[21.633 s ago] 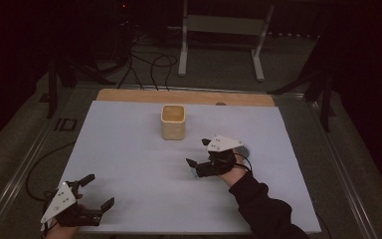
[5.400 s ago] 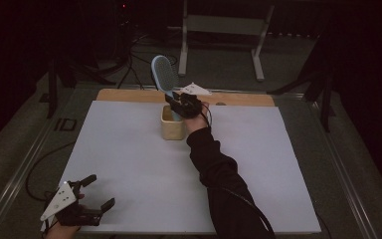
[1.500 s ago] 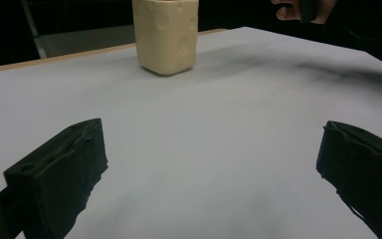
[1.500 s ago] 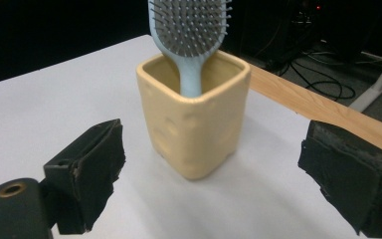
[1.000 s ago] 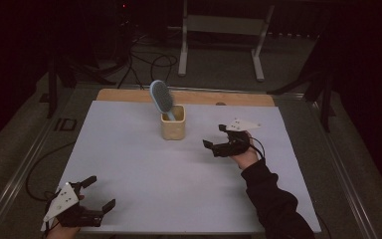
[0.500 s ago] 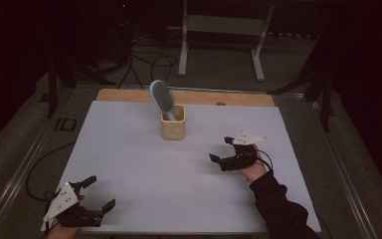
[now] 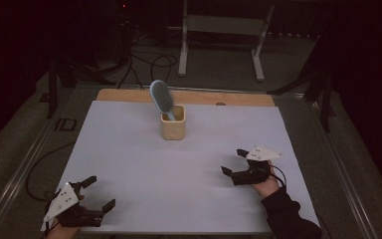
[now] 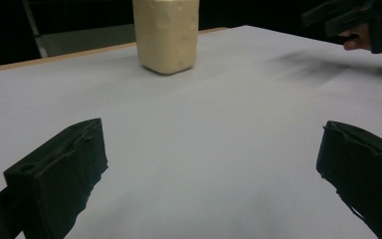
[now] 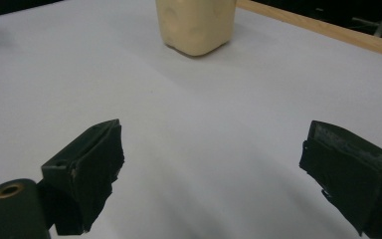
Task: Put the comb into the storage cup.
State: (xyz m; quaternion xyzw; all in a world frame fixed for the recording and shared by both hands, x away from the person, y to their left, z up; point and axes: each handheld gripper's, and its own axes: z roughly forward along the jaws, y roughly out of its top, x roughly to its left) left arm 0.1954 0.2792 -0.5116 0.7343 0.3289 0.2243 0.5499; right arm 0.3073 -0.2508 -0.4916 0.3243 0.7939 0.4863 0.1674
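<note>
Your left gripper (image 7: 93,193) sits at the near left corner of the table (image 7: 129,149), close to both the near edge and the left edge. Its fingers (image 8: 59,174) are spread wide and hold nothing; in the left gripper view only bare white surface lies between them.

Your right gripper (image 7: 235,163) rests on the right half of the table, near the near edge and somewhat in from the right edge. Its fingers (image 9: 87,169) are likewise wide apart and empty (bare surface between them in the right gripper view).

The cream cup (image 7: 173,122) stands upright toward the far centre of the table, a little in from the wooden strip (image 7: 238,98) that runs along the far edge. A blue hairbrush (image 7: 160,98) stands in it, handle down, head up and tilted to the left above the rim.

The cup is well apart from both grippers. The whole middle of the table between them and the cup lies open. Both gripper views point toward the cup (image 8: 166,35) across unobstructed surface. Beyond the far edge, cables (image 7: 149,62) and a metal stand (image 7: 224,30) are on the floor.
</note>
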